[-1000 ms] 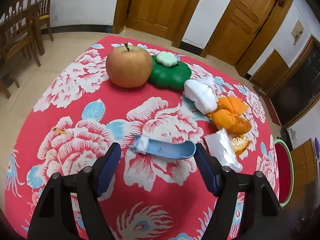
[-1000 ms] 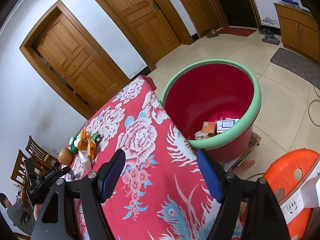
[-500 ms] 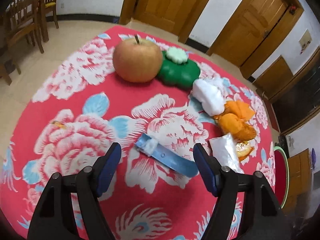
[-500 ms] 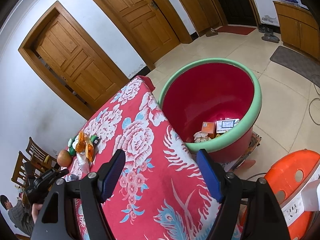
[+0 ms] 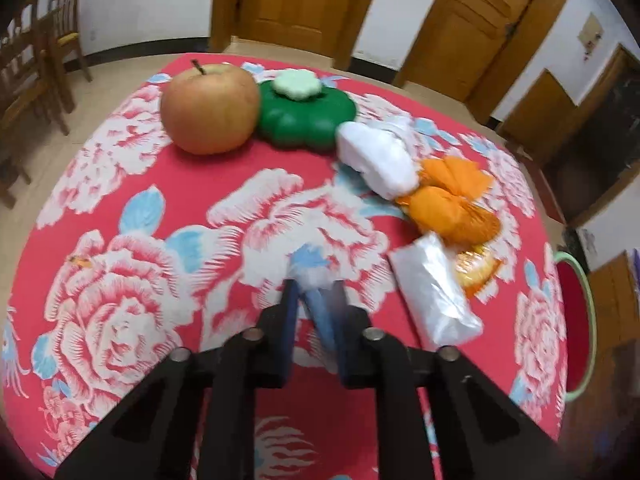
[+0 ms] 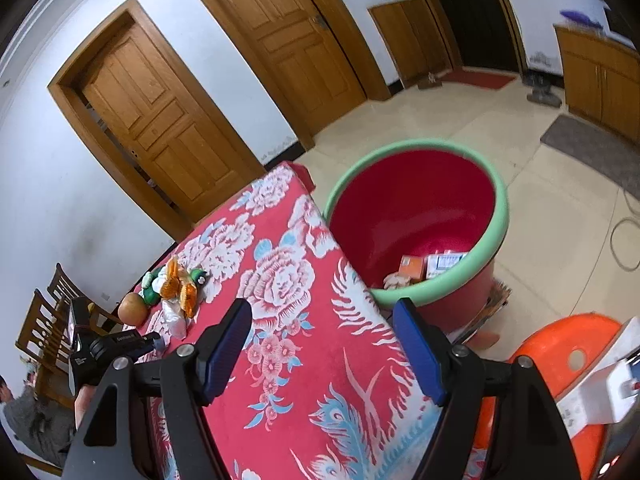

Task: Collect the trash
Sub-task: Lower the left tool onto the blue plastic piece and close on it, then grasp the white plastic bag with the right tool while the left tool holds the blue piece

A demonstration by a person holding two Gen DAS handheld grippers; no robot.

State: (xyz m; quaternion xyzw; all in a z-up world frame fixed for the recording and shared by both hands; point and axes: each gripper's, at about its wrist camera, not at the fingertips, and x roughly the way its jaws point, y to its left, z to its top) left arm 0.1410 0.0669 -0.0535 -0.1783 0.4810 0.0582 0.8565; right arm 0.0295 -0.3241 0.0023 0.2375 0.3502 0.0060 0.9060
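Note:
My left gripper point(image 5: 315, 288) is closing tight on a blue wrapper point(image 5: 320, 316) that lies on the red flowered tablecloth point(image 5: 120, 208). The wrapper's white crumpled end point(image 5: 312, 272) sticks out past the fingertips. Further trash lies to the right: a clear plastic bag point(image 5: 434, 292), orange peels point(image 5: 452, 204) and a white tissue point(image 5: 376, 156). My right gripper point(image 6: 322, 306) hangs open over the table's near end with nothing between its fingers. The red bin with a green rim point(image 6: 416, 220) stands on the floor just beyond it.
An apple point(image 5: 210, 108) and a green flower-shaped container point(image 5: 306, 116) sit at the far side of the table. Small boxes point(image 6: 412, 268) lie in the bin. An orange stool point(image 6: 560, 360) stands by the bin. Wooden chairs point(image 5: 36, 68) are at the far left.
My left gripper moved in over the blue wrapper and its jaws went from wide open to shut on it. The right gripper stays open over the table edge.

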